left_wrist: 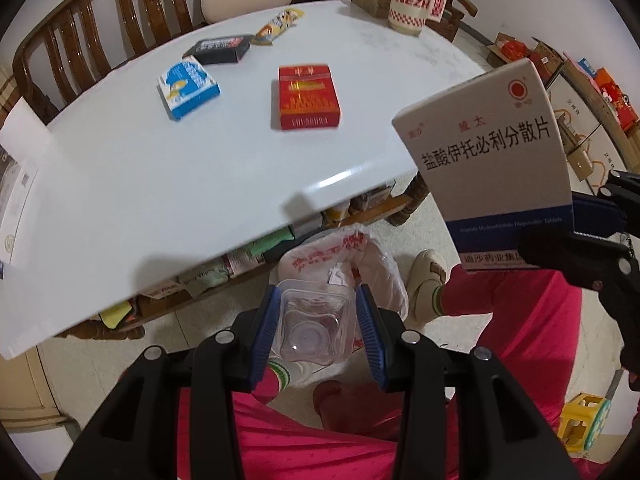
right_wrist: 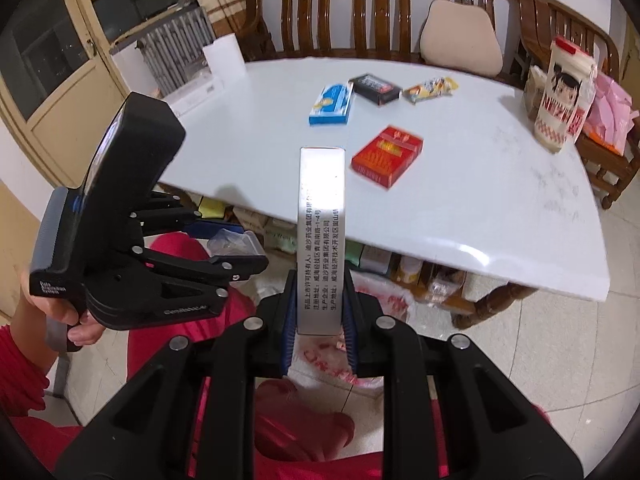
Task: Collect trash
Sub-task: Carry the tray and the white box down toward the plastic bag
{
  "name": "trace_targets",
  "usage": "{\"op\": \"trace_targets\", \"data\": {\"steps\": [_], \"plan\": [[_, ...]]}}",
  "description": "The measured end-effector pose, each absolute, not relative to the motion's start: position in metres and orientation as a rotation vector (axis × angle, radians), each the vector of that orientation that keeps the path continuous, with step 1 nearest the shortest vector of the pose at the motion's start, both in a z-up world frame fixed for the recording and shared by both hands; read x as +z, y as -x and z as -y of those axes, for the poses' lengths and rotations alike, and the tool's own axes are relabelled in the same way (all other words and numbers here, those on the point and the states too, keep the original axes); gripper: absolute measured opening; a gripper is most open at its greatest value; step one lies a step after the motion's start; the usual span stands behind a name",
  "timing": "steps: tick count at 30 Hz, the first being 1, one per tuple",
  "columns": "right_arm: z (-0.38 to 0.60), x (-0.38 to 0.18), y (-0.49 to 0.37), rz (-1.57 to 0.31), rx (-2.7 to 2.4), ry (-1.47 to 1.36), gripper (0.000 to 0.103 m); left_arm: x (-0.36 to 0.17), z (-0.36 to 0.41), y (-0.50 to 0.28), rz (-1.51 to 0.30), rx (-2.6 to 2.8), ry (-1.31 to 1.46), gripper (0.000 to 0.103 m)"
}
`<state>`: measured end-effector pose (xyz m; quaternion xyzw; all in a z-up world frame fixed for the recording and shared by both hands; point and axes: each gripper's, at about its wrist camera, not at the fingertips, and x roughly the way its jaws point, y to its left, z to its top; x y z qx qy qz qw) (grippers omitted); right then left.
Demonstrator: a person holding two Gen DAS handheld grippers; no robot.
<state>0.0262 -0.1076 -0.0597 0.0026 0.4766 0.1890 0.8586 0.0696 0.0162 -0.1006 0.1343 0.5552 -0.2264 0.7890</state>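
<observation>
Only the left wrist view shows the white medicine box's (left_wrist: 488, 152) printed face; the right shows its edge. The left tool (left_wrist: 318, 332) clamps a clear plastic cup (left_wrist: 314, 326) over the plastic-lined bin (left_wrist: 376, 264). The right tool (right_wrist: 318, 320) clamps the box beside the white bench (right_wrist: 248, 152).

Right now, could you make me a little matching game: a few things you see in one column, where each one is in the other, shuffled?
Things:
1. clear plastic cup
2. white medicine box
3. red cigarette pack
4. bin bag

Places:
A. lying flat on the white table
B. on the floor by the table's edge
C. pinched in the left tool
D. pinched in the right tool

Pairs: 1-C, 2-D, 3-A, 4-B
</observation>
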Motion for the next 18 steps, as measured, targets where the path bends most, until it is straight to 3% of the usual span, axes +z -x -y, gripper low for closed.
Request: {"op": "trace_targets", "data": {"steps": [18], "plan": [[0.104,-0.127,-0.01,-1.127,0.363,-0.012,0.02,-0.158,-0.008,-0.055,-1.254,-0.488,-0.281,0.039]]}}
